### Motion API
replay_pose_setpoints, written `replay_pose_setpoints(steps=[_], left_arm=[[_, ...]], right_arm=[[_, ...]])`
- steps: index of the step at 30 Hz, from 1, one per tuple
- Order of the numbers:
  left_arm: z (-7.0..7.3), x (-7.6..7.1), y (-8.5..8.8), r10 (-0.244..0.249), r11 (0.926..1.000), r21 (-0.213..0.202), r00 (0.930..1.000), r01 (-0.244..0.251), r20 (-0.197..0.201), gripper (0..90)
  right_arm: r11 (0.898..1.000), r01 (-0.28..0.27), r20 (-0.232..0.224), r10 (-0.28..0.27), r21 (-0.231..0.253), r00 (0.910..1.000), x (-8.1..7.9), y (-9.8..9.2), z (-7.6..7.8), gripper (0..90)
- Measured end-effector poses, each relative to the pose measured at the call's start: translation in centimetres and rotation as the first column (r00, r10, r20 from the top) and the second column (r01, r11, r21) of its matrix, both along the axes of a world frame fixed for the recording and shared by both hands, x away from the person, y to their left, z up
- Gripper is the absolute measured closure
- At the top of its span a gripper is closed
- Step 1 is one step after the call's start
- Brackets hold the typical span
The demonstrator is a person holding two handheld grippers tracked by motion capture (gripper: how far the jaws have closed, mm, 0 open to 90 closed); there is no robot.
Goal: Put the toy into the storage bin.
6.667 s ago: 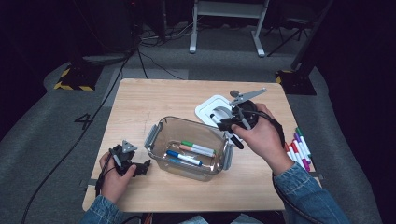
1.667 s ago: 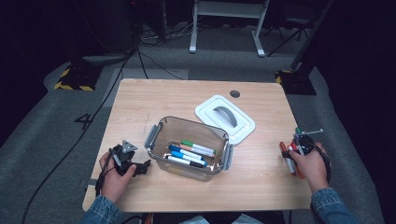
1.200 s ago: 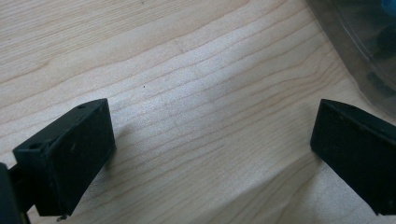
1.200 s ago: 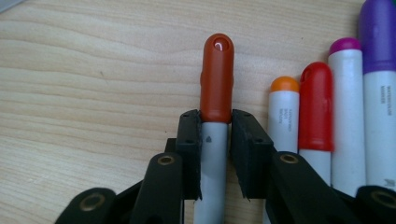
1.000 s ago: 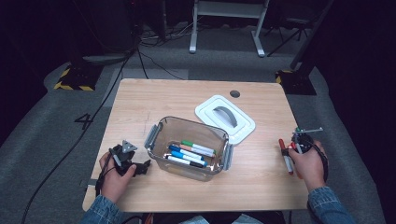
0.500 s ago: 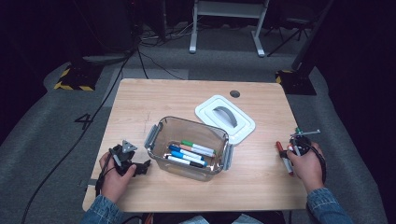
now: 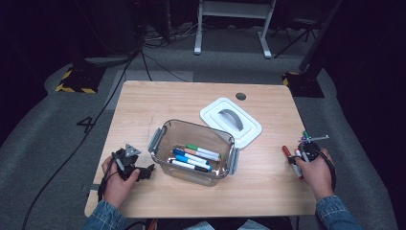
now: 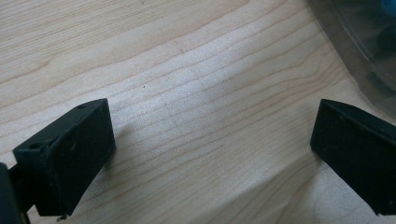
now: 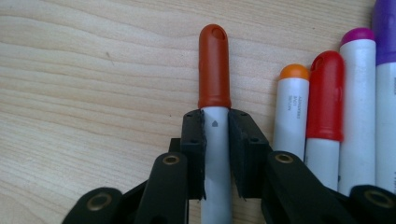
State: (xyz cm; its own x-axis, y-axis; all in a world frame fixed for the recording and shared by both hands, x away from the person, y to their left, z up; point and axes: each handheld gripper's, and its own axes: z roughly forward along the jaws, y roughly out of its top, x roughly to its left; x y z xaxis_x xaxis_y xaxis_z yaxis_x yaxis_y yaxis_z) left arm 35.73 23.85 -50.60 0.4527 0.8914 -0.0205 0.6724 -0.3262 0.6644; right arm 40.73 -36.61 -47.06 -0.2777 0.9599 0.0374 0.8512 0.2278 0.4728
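The right gripper (image 9: 215,154) has just closed its jaws on a red-capped marker (image 9: 215,70) lying at the table's (image 7: 268,187) right edge; the left gripper (image 8: 210,154) rests wide open, empty. Several markers already lie in the bin (image 7: 194,151); more (image 9: 322,116) wait beside. Beyond, the lid (image 7: 231,122) lies clear of the path.

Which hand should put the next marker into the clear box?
The right. The right gripper is already shut on the red-capped marker, which lies beside the spare markers. The left gripper is open over bare table, beside the clear box.
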Motion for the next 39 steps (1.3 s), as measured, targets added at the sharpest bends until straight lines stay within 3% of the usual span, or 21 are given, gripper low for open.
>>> replay_pose_setpoints(steps=[1,8,19,26,27,30,34,35,39], left_arm=[[0.0,0.0,0.0,0.000,1.0000,0.000,1.0000,0.000,0.000,0.2],[0.0,0.0,0.0,0.000,1.0000,0.001,1.0000,0.000,0.001,0.2],[0.0,0.0,0.0,0.000,1.0000,0.001,1.0000,0.000,0.000,0.2],[0.0,0.0,0.0,0.000,1.0000,0.000,1.0000,0.000,0.001,0.2],[0.0,0.0,0.0,0.000,1.0000,0.000,1.0000,0.000,0.001,0.2],[0.0,-0.1,0.1,0.001,1.0000,-0.001,1.0000,-0.001,0.004,0.2],[0.0,-0.2,0.2,0.001,1.0000,0.000,1.0000,-0.001,0.000,0.2],[0.0,-0.2,0.2,0.001,1.0000,0.000,1.0000,-0.001,0.000,0.2],[0.0,-0.2,0.2,0.000,1.0000,0.000,1.0000,0.000,0.000,0.2]], right_arm=[[1.000,-0.003,0.004,0.003,-0.015,1.0000,0.0,0.2,0.0,77.4],[1.000,-0.004,0.017,0.004,-0.002,0.9998,0.1,0.5,0.6,77.5],[0.996,-0.081,0.097,0.078,0.028,0.9922,0.4,2.7,5.1,77.5],[0.985,-0.168,0.154,0.159,0.046,0.9752,0.6,5.1,7.9,77.5],[0.980,-0.190,0.168,0.180,0.049,0.9692,0.7,5.8,8.7,77.5],[0.976,-0.208,0.175,0.195,0.063,0.9651,0.7,6.5,9.6,77.4],[0.968,-0.241,0.199,0.224,0.065,0.9539,0.7,7.6,11.0,77.5],[0.963,-0.260,0.209,0.242,0.065,0.9476,0.8,8.1,11.7,77.5],[0.956,-0.288,0.220,0.268,0.063,0.9379,0.7,9.0,12.5,77.5]])
